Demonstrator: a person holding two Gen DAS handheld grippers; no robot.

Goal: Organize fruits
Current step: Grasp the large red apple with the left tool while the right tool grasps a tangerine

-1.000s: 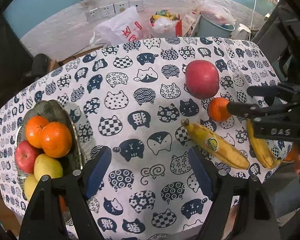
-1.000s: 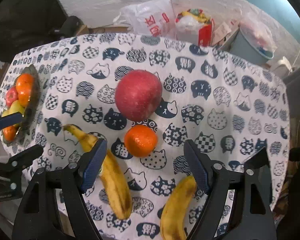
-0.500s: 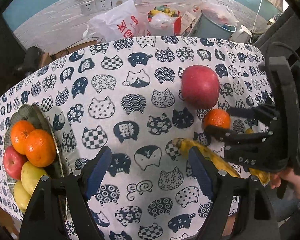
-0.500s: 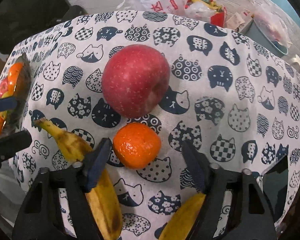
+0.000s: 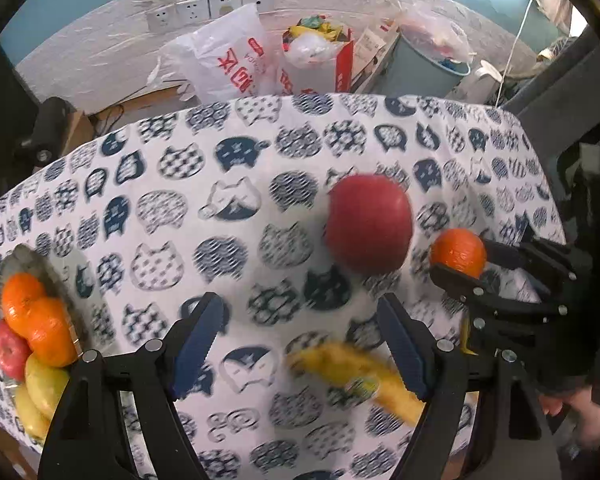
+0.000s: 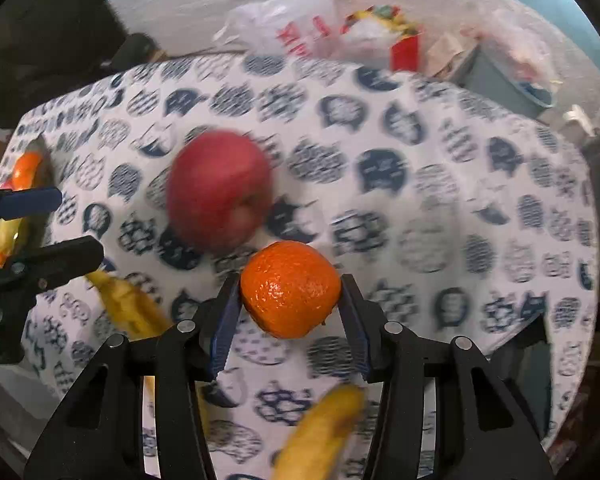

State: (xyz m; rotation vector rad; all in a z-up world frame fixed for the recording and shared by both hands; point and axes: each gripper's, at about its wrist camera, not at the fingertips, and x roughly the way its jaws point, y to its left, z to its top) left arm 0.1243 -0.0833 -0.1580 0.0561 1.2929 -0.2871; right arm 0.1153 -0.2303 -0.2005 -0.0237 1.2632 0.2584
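Two blue-padded fingers of the left gripper (image 5: 300,344) stand wide apart in the left wrist view, with only cat-print tablecloth (image 5: 236,248) between them and nothing held. A blurred banana (image 5: 356,376) lies at about four o'clock from that gap, its far end passing behind the right-hand finger. The red apple (image 5: 368,226) sits at one o'clock, and the orange (image 5: 457,252) is just beyond it at two o'clock, pinched in the right gripper (image 5: 460,258). At nine o'clock a grey plate (image 5: 40,264) holds oranges, an apple and yellow fruit. Plastic bags (image 5: 224,60) and a bin (image 5: 428,64) crowd the floor at twelve o'clock.

From the right wrist view, the right gripper (image 6: 291,292) has just been closing and both pads press the orange (image 6: 290,288), which looks raised off the cloth. The apple (image 6: 220,192) is close at eleven o'clock. One banana (image 6: 128,308) lies at nine o'clock, partly behind the left finger; a second banana (image 6: 320,436) lies at six o'clock. The left gripper (image 6: 40,224) reaches in at the left edge, in front of the plate (image 6: 40,148).
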